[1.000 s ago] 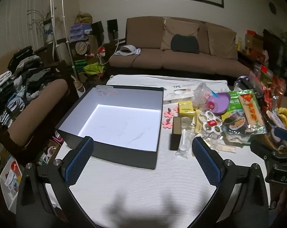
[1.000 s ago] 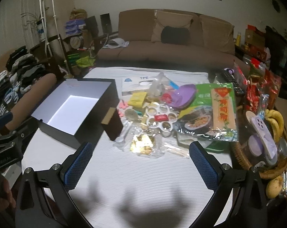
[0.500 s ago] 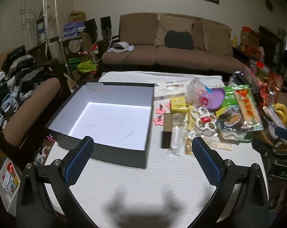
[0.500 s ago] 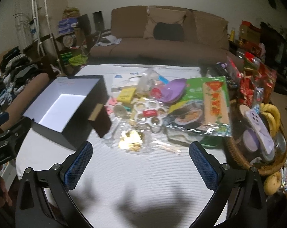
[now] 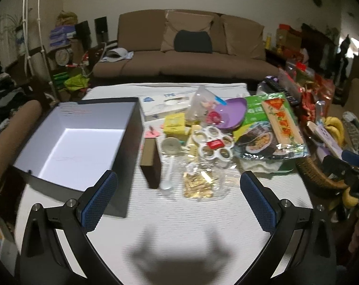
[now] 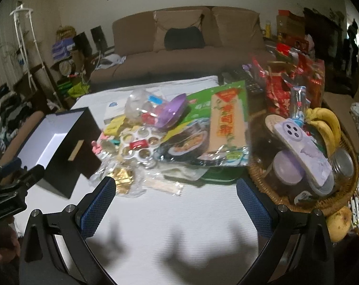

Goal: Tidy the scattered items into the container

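Scattered items point(image 5: 203, 142) crowd the tabletop point(image 5: 179, 213) right of the empty black box point(image 5: 72, 142): light, crinkly, slippery packets, best pinched at an edge. Left gripper point(image 5: 179, 201) and right gripper point(image 6: 174, 206) hover released, fingers point(image 5: 98, 201) spread.

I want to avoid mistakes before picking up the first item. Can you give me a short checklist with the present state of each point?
1. Left gripper open, holding nothing: ok.
2. Right gripper open, holding nothing: ok.
3. Black box open, inside free: ok.
4. Nearest items, the gold packet and clear spoon, unobstructed from the front: ok.
5. Fingers aligned around one item: not ok, both grippers are above bare cloth.
6. Pictures sharp enough for small items: not ok.
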Demonstrator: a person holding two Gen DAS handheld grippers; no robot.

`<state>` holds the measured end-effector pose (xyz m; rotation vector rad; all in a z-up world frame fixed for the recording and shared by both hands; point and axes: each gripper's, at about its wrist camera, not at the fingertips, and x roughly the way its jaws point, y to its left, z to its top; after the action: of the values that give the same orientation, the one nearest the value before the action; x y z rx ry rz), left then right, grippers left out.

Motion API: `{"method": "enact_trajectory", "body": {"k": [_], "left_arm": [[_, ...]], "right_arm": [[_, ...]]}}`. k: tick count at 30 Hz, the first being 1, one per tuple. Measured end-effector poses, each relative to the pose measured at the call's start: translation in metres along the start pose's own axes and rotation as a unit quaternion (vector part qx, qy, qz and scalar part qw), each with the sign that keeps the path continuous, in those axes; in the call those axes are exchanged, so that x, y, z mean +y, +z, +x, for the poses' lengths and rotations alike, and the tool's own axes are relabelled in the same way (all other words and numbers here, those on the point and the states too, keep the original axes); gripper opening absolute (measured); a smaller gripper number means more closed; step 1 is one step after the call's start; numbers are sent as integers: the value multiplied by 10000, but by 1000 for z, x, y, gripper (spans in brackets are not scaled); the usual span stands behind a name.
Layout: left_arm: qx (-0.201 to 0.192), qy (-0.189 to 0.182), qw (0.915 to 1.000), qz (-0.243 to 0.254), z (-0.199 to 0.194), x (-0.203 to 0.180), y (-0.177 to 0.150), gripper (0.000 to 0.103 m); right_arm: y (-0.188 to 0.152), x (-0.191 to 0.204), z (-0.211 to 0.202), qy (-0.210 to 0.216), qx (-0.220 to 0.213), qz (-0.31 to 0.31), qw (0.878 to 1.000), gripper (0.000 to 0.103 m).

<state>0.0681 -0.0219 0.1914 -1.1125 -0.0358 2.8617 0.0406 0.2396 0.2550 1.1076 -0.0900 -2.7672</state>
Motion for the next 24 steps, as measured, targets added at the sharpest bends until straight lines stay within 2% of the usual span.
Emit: {"method": "enact_trajectory", "body": {"k": [7, 16, 18, 20, 21, 22, 23, 24], "left_arm": [[65, -100, 9999, 70, 36, -10, 3, 103], [-41, -321, 9994, 75, 82, -17, 34, 103], [-57, -332, 9994, 55, 93, -15, 41, 103], [-69, -384, 9992, -4, 106, -14, 48, 100], [-68, -387, 9992, -26, 113, -13, 52, 97], [-66, -357, 9993, -37, 119, -12, 54, 89], [-55, -335, 9994, -51, 125, -12, 56, 80], [-36, -350, 9993, -83, 132, -11, 59, 75]], "right_arm": [[7, -20, 23, 164, -59, -18, 9998, 103], [31, -12, 68, 462, -45, -251, 9986, 103], [39, -7, 80, 552, -35, -365, 9978, 100], [47, -3, 93, 616, -9, -469, 9970, 83], [51, -1, 99, 611, 11, -501, 9969, 65], [55, 0, 107, 603, 47, -519, 9968, 48], [59, 2, 116, 635, 118, -538, 9965, 42], [63, 3, 124, 701, 182, -555, 9958, 32]]}}
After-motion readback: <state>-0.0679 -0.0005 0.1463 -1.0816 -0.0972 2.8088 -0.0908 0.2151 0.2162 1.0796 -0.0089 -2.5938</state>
